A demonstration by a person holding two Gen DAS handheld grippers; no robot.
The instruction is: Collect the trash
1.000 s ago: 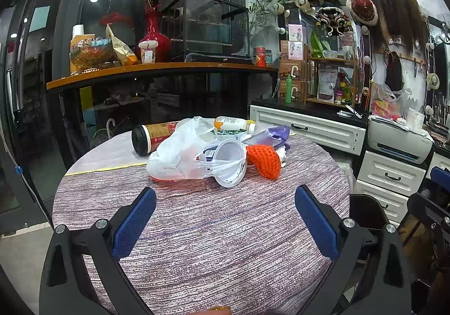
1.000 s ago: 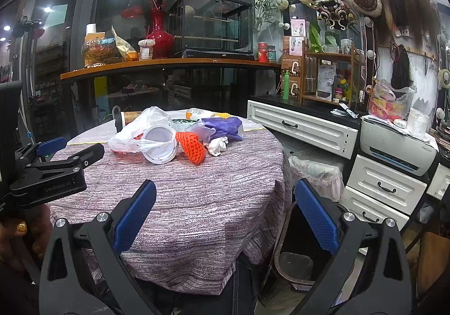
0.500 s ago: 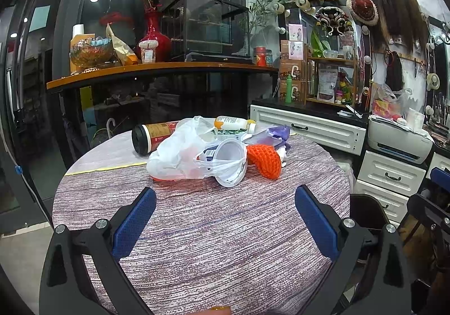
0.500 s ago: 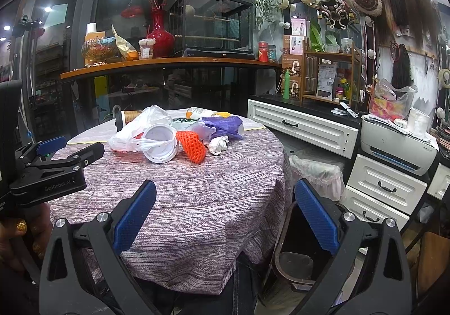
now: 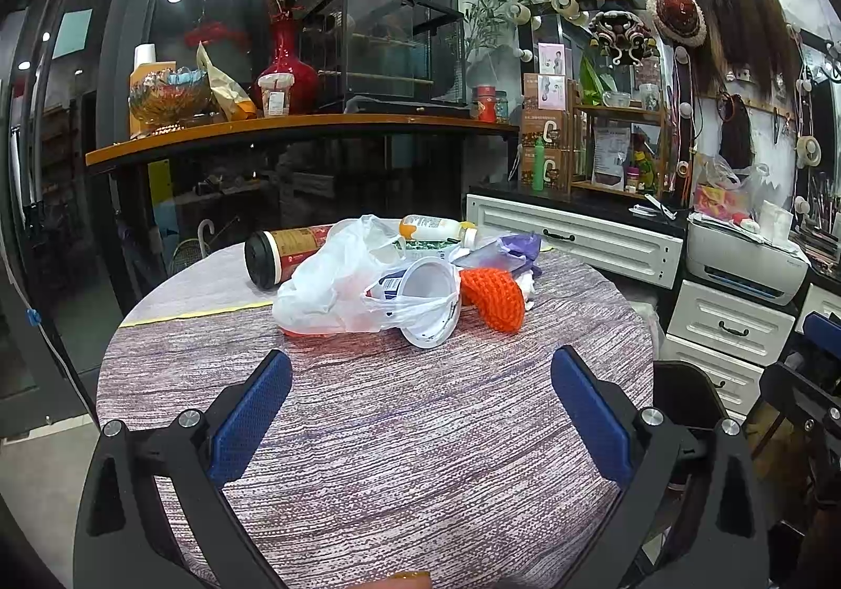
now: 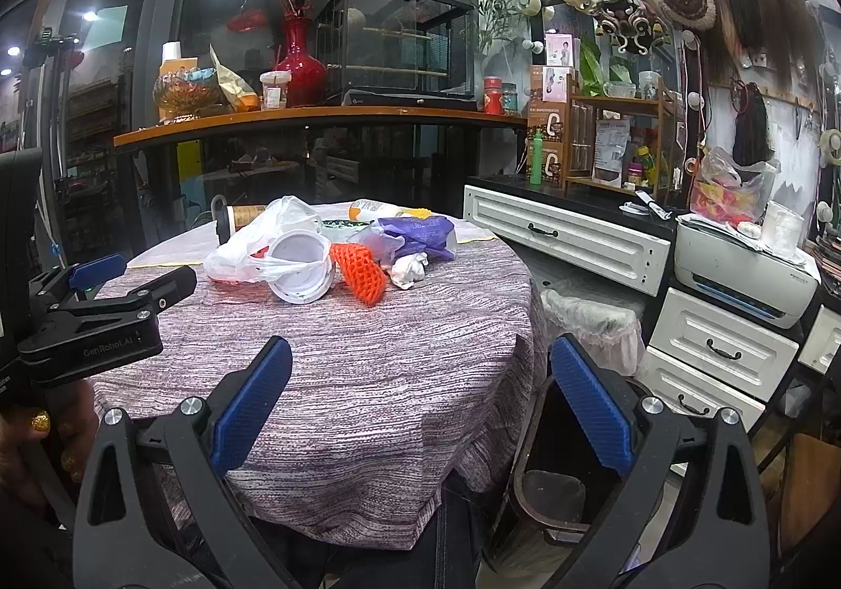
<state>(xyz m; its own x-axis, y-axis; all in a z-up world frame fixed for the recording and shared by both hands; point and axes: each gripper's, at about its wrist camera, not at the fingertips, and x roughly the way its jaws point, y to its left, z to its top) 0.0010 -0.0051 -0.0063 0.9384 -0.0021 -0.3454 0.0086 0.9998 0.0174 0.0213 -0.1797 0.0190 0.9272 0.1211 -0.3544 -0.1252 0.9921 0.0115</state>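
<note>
two tongs (image 5: pixel 420 400) (image 6: pixel 420 394) gape; one cup (image 5: pixel 428 300), one bottle (image 5: pixel 439 227).

Black gripper frames (image 6: pixel 420 410) with silver screws are fitted with textured blue pads (image 6: pixel 251 409); "GenRobot.AI" is printed at nine o'clock.

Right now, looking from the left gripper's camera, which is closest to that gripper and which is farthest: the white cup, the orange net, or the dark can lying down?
From the left gripper:
1. White cup, mid-table, tangled in the plastic bag, its open mouth facing the gripper.
2. Orange net, just right of the cup and slightly behind it.
3. Dark can, on its side at the far left of the pile.
</note>
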